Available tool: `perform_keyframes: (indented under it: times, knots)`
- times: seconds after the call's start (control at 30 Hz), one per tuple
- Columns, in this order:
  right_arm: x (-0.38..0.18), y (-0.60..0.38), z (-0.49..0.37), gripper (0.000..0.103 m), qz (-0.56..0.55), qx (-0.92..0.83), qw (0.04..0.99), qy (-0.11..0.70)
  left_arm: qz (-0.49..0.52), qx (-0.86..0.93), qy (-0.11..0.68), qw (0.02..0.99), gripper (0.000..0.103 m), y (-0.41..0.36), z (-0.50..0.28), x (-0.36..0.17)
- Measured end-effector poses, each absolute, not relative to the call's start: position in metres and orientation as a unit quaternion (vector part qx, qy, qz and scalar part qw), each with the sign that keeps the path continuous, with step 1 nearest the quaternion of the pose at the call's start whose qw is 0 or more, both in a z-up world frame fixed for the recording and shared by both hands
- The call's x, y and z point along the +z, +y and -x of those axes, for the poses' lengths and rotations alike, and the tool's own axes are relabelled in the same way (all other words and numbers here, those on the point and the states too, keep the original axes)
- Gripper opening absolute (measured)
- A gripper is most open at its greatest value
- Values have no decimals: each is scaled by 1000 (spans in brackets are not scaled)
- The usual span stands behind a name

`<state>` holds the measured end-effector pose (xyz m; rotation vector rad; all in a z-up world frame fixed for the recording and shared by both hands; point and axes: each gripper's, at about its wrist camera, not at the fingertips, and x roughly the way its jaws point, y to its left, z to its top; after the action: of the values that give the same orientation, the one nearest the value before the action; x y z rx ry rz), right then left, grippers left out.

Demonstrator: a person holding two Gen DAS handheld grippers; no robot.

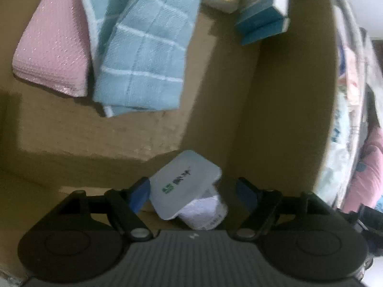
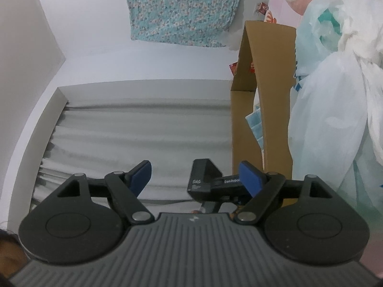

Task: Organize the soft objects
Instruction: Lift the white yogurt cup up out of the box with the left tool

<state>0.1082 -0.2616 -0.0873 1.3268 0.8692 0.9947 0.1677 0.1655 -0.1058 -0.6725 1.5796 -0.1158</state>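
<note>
White packet point(image 1: 185, 187) with green print — between wide-spread, empty left tongs point(image 1: 192, 192).

From the right wrist I see plain white walls point(image 2: 95, 35) meeting at a corner, a teal floral curtain point(image 2: 182, 7) hanging above, and a grey wrinkled bed sheet point(image 2: 143, 129) below in soft, even light.

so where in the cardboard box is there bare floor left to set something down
Bare cardboard floor lies between the blue checked towel and the white plastic packet by the open left gripper. The far end is crowded: pink textured cloth, towel, teal box.
</note>
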Motion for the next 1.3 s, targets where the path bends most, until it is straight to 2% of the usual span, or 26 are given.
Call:
perform_keyframes:
  times: [0.27, 0.43, 0.47, 0.53, 0.97, 1.3]
  knots:
    - [-90, -268, -113, 83, -577, 420, 593, 372, 294, -57, 738, 605, 83, 159, -178, -128]
    - [-95, -268, -116, 84, -583, 413, 591, 375, 293, -69, 742, 599, 73, 150, -181, -135]
    - [-96, -267, -116, 84, -584, 411, 590, 376, 293, -72, 737, 605, 71, 149, -182, -134]
    - [-98, -267, -116, 84, -584, 409, 590, 379, 305, -87, 722, 615, 56, 149, -177, -126]
    - [-98, -265, -115, 84, -580, 404, 598, 378, 265, -79, 631, 725, 53, 154, -170, -90]
    - [-89, -259, -117, 84, -565, 408, 608, 380, 238, -109, 525, 809, 52, 164, -139, -30]
